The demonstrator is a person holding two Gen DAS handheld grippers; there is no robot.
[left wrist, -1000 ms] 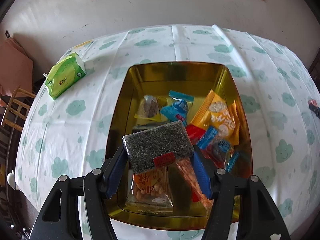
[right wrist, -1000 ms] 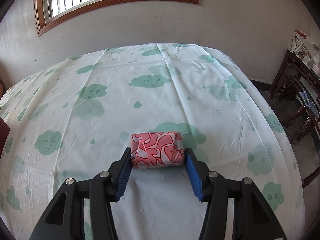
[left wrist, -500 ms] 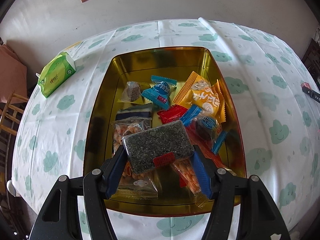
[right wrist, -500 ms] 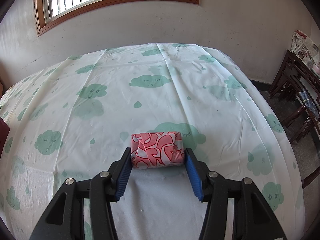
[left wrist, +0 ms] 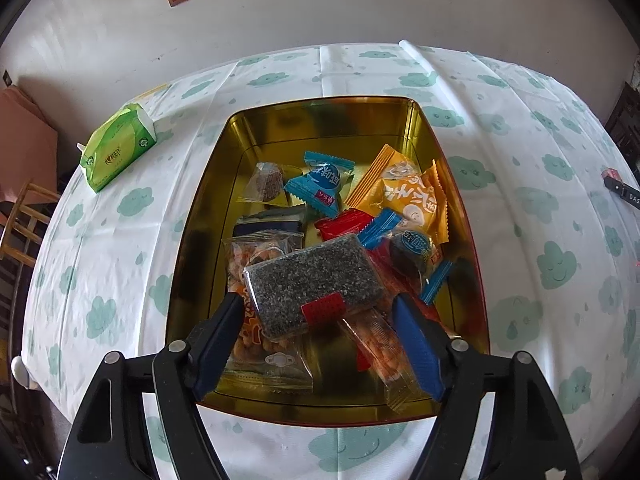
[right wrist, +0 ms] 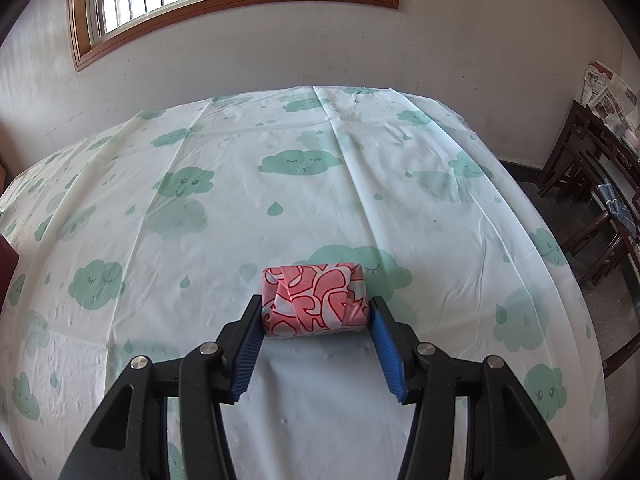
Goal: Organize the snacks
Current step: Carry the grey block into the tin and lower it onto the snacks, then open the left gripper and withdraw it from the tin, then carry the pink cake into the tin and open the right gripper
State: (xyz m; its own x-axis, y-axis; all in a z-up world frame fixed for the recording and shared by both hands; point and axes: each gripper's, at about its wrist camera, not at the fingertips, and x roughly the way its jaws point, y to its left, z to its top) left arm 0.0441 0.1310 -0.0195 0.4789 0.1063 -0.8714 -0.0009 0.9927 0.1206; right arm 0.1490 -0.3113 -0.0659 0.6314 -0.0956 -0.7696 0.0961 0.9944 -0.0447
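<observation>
While the desk (left wrist: 520, 128) with its cloud-print cloth fills both views, the step in hand looks like dropping a snack into the gold tin (left wrist: 200, 216) that sits on it. That tin already carries a loose heap of packets: an orange bag (left wrist: 412, 196), a blue candy (left wrist: 324, 180), a clear bag of fried bits (left wrist: 256, 252) and several smaller wrappers. Over its near half hang the left tongs (left wrist: 318, 326), whose jaws have just been opening; the dark seeded bar (left wrist: 316, 282) with a red label lies between them, on top of the other packets, with a clear gap to the right pad, so it appears let go. A green tissue pack (left wrist: 118, 148) lies well apart on the far left of the cloth. Out on a bare stretch of cloth, away from the tin, the right tongs (right wrist: 316, 338) are clamped on a pink patterned roll (right wrist: 314, 300), one pad against each end; whether it rests on the cloth or is held just off it I cannot tell. Next, I judge, the left tongs should lift straight out without snagging the bar, and the right should carry the roll over the tin's rim to a free spot at the far end.
</observation>
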